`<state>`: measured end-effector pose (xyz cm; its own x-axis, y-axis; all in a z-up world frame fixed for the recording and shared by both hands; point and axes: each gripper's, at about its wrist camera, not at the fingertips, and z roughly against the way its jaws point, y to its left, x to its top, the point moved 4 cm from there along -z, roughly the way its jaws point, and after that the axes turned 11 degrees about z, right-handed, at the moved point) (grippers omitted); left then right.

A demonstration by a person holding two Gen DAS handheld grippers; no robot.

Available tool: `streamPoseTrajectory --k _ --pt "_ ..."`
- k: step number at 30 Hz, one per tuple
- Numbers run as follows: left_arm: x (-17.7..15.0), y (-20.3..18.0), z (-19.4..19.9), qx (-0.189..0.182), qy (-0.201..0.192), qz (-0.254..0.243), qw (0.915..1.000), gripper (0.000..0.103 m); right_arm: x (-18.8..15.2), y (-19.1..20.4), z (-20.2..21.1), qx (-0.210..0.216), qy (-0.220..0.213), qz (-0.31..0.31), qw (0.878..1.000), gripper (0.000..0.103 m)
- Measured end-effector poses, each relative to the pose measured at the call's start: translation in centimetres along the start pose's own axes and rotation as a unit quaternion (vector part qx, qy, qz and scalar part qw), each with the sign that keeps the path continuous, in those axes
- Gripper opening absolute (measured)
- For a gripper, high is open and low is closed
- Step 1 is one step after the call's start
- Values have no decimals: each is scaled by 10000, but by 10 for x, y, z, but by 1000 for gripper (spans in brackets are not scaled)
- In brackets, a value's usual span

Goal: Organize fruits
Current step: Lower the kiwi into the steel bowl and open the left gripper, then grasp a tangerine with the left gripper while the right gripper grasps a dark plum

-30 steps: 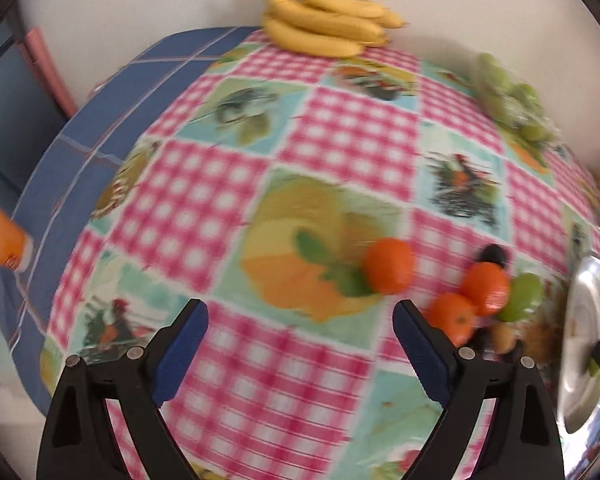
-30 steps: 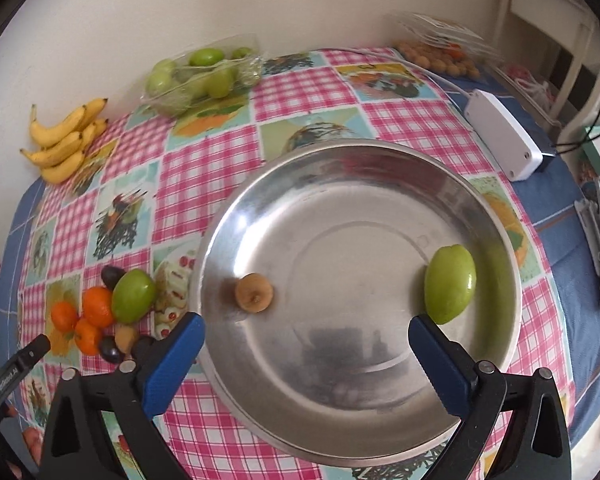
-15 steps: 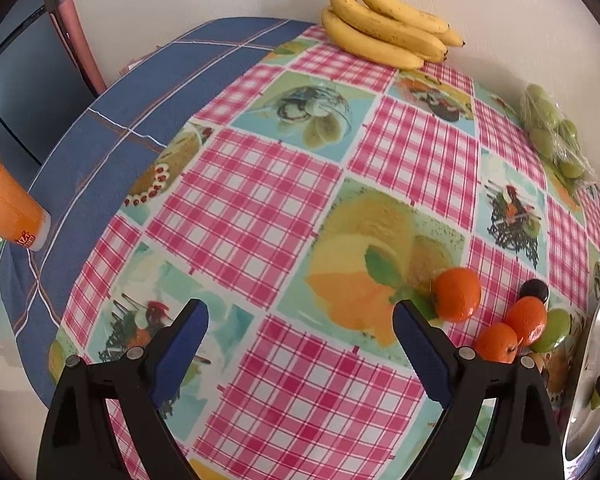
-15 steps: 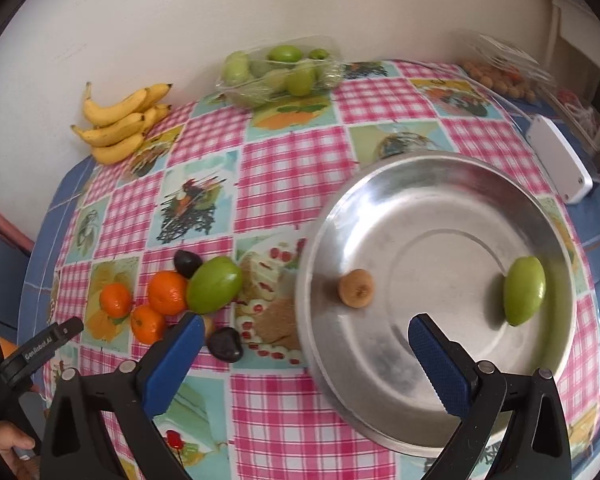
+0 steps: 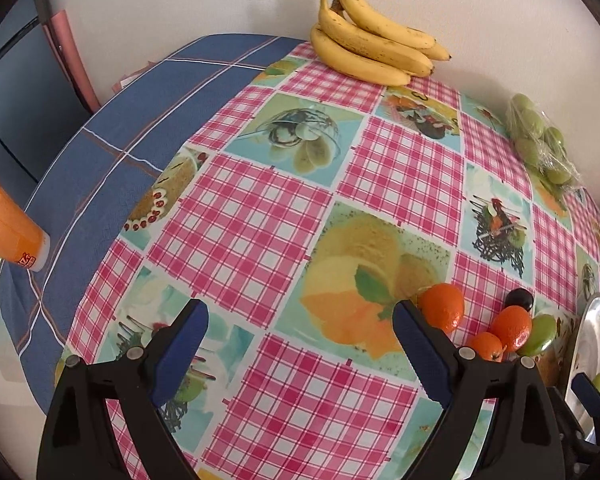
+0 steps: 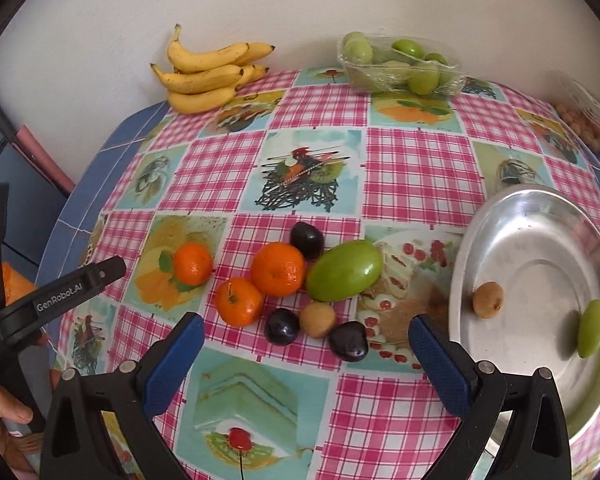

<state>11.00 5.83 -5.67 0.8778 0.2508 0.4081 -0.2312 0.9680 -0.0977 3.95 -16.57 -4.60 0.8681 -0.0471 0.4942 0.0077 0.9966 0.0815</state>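
Right gripper [image 6: 304, 356] shifted from bowl [image 6: 500, 216] to fruit | open, empty

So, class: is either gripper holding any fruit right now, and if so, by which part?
Nothing is held. The left gripper and right gripper both stand open above the tablecloth, nothing between their jaws.

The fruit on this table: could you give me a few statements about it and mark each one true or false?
1. The metal bowl holds two fruits. True.
2. The bananas lie in the bowl. False: they lie on the tablecloth by the wall.
3. Three oranges sit on the cloth. True: one sits apart from the other two.
4. The right gripper grips a plum. False: its jaws are open and empty.
5. The large green fruit is in the bowl. False: it lies beside it.
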Motion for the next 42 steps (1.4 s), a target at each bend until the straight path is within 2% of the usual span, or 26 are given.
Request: streamPoseTrajectory --k 9,12,14,21,27,28,31,33,35,42 --pt "-9 -27 1 -360 218 -445 9981 94 -5 -16 -8 156 233 -381 9989 102" --pt "-13 -38 3 -548 294 -538 9966 94 -6 -20 -9 134 233 -388 9989 93" --pt "-14 -44 4 -686 393 -506 9956 94 -7 -22 -10 176 252 -390 9988 83" --pt "-28 -64 -5 -952 802 -652 9901 92 -12 -25 -17 182 438 -383 9981 63" --pt "-41 -83 -16 -1154 1140 -847 9831 82 -18 -26 -30 108 696 -344 9969 52" --pt "-42 -86 -18 -1159 1170 -889 9823 77 -19 -27 -32 111 727 -348 9967 50" --pt "-46 -96 -20 -1215 1181 -1008 9804 75 -20 -28 -36 130 774 -373 9962 48" --pt "-47 -100 -19 -1296 1193 -1052 9787 70 -20 -28 -37 125 773 -354 9963 47" --pt "-50 -105 -21 -1348 1249 -1067 9772 60 -19 -27 -37 135 774 -341 9963 45" --pt "-52 -114 -24 -1481 1296 -1151 9737 46 -20 -27 -37 74 820 -299 9962 38"
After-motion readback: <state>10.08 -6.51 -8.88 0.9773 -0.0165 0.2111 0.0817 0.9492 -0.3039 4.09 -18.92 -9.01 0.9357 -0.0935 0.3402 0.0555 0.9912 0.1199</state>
